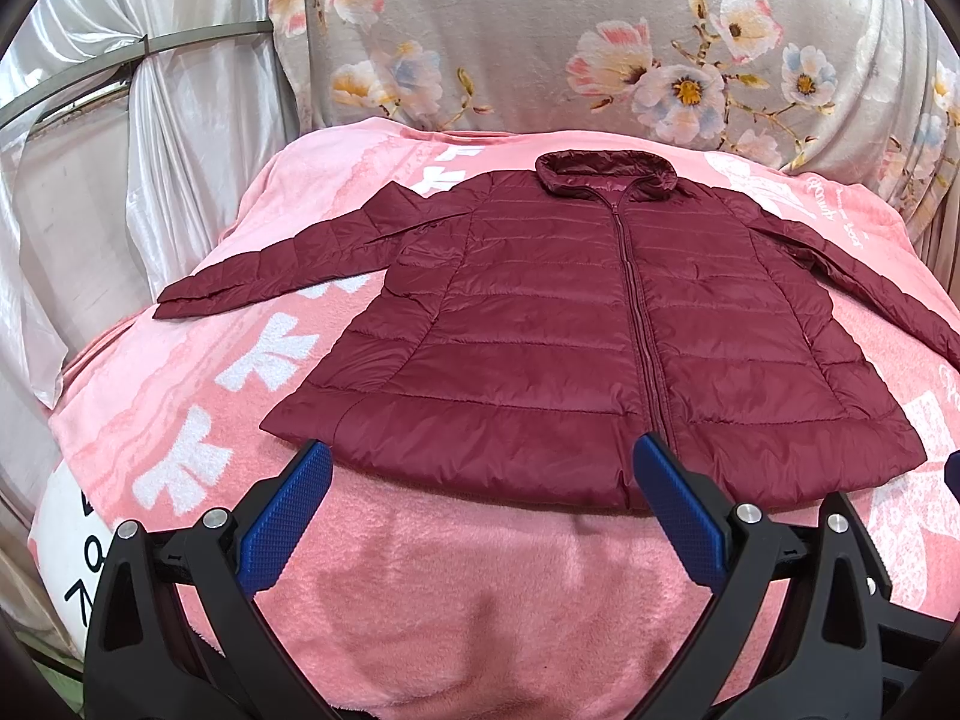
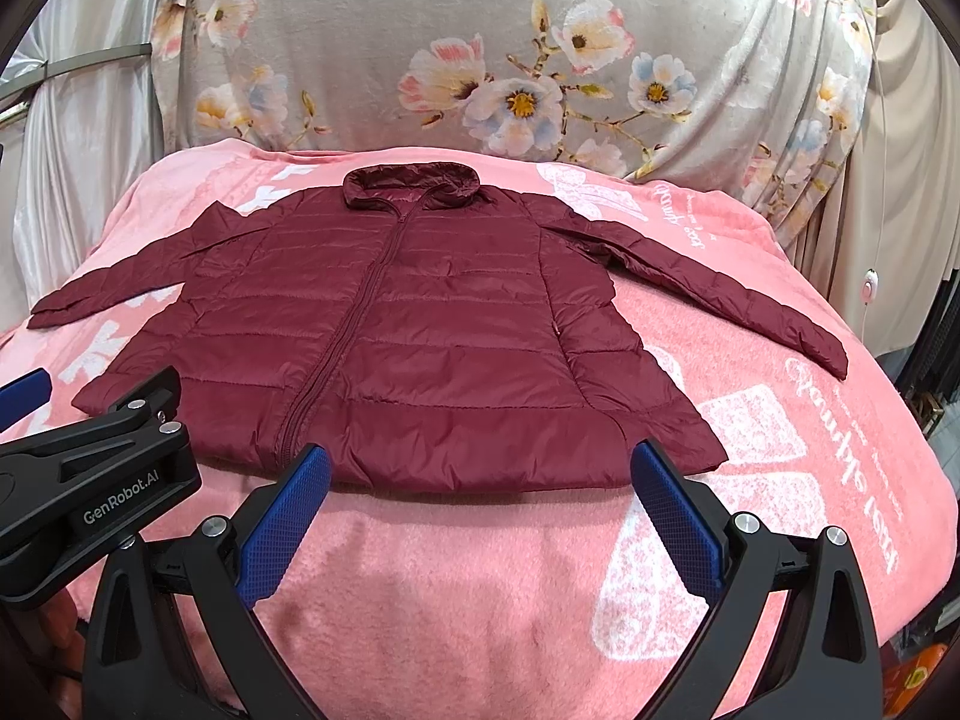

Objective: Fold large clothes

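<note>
Jacket [image 1: 600,324]: flat on my blanket [image 1: 420,588], sleeves spread, hem nearest.
Left tool [image 1: 480,468]: open, empty.
Right tool [image 2: 480,468]: open, empty.

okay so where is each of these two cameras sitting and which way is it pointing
Left wrist: sits on the left tool, open, facing the jacket's hem over the pink blanket.
Right wrist: sits on the right tool, open, further right; the left tool's body shows at left.
Shared: jacket, blanket, floral cloth behind.
</note>
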Available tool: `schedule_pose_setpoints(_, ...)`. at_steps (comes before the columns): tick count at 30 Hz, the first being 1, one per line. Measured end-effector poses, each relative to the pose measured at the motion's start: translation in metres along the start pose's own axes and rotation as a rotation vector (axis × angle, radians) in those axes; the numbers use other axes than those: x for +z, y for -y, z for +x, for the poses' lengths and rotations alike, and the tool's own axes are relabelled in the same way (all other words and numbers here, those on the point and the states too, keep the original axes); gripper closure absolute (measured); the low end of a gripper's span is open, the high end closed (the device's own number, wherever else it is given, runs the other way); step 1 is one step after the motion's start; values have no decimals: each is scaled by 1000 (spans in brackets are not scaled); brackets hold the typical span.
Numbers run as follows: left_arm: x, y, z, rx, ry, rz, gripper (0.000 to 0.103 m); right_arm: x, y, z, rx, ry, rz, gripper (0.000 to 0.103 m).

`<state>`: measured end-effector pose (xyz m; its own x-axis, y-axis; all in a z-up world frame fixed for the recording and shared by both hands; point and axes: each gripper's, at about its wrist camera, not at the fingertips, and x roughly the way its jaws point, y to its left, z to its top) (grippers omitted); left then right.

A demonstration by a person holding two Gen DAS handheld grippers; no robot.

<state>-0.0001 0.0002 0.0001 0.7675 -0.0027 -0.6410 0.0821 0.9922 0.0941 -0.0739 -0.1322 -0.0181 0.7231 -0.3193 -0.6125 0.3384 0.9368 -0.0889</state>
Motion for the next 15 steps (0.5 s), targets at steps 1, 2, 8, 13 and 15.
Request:
schedule_pose_setpoints(1,0,0,0,0,1,0,5,0,-1,0,0,0,0,5)
schedule_pose_setpoints(2,0,0,0,1,2,1,5,0,0,0,0,0,1,5)
schedule_pose_setpoints(8,0,0,0,2,0,2,5,1,0,-2,0,-2,1,5)
schedule_pose_setpoints(13,0,0,1,5,-3,3,5,-4,-7,7,0,-9,6,5)
schedule_pose_setpoints(15,1,-1,1,8,-3,3,5,-3,-2,10,3,-15,16,5)
